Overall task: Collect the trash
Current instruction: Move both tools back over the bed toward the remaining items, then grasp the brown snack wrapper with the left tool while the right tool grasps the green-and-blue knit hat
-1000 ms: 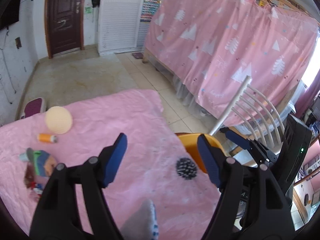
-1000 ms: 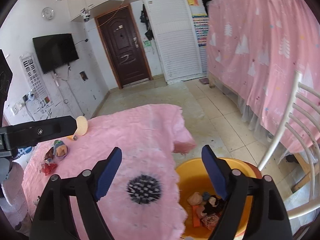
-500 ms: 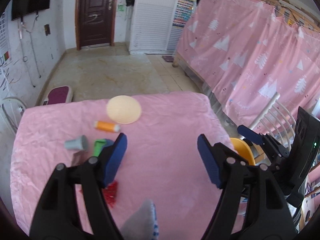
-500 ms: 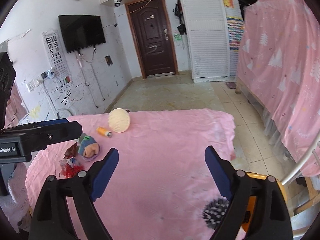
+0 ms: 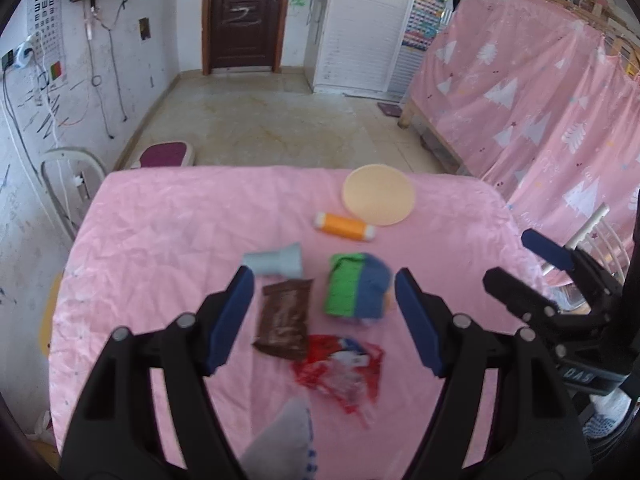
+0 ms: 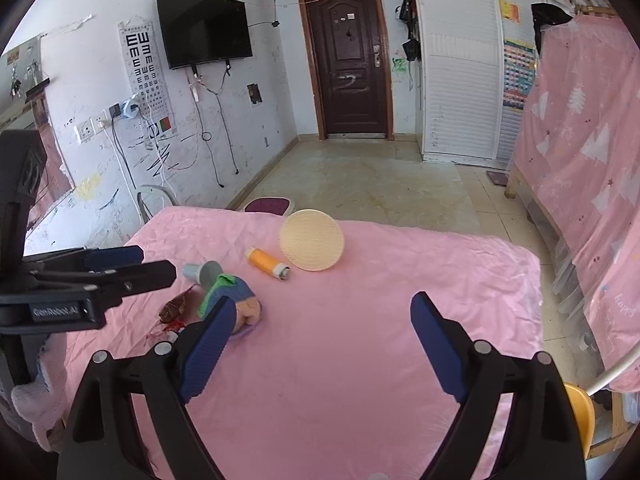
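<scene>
Hovering with fingers apart over the wrappers [image 5: 285, 317] on the bench's [image 5: 160, 220] near left, the left tool [image 5: 324, 316] is lining up a grab, needing descent; the right tool [image 6: 324, 344] is waiting, apart.

On the table [image 5: 160, 216], the wrapper [image 5: 285, 320] lies left of the pouch [image 5: 356, 288], spool [image 5: 344, 227] and disc [image 5: 378, 199] behind.

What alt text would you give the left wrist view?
The open left gripper hovers over a pink-covered table, above a brown wrapper, a red wrapper and a green-and-blue toy. Beyond lie a grey cup, orange tube and round beige disc.
</scene>
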